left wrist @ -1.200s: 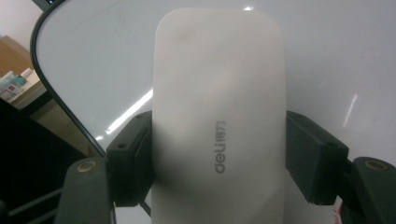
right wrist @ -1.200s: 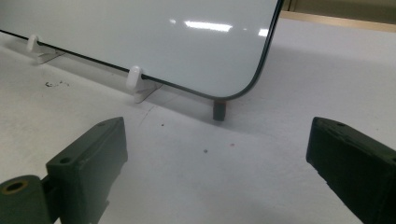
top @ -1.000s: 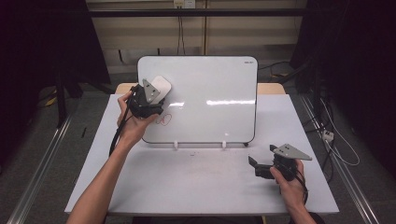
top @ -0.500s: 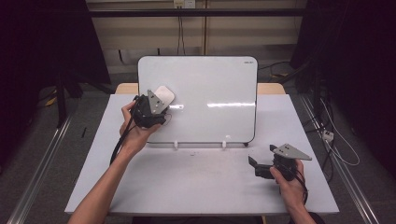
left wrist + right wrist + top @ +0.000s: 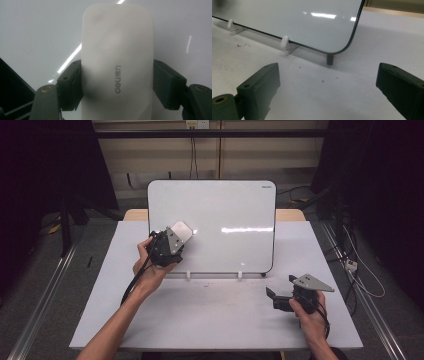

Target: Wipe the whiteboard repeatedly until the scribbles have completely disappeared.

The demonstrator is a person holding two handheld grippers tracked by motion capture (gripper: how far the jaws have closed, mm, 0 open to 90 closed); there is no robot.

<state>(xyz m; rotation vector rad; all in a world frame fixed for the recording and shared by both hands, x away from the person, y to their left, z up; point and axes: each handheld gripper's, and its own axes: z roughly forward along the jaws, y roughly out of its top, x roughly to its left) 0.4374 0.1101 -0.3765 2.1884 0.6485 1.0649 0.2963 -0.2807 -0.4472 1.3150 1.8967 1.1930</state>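
Observation:
A white whiteboard (image 5: 235,210) stands tilted on small white feet at the back of the table. My left gripper (image 5: 176,239) is shut on a white eraser (image 5: 181,231) with a printed logo, pressed against the board's lower left part. In the left gripper view the eraser (image 5: 117,62) sits between both dark pads (image 5: 71,87), flat on the board (image 5: 37,32). My right gripper (image 5: 280,295) rests on the table at the front right, jaws wide apart and empty. The right gripper view looks between its pads (image 5: 259,87) at the board's lower right corner (image 5: 337,27).
The grey tabletop (image 5: 215,315) spreads in front of the board. White clip feet (image 5: 286,45) and a short black peg (image 5: 329,59) hold up the board's lower edge. Dark curtains and floor rails flank the table; cables hang at the right.
The left hand has slid the eraser down and to the right across the board's left part. The right hand and its gripper have stayed where they were.

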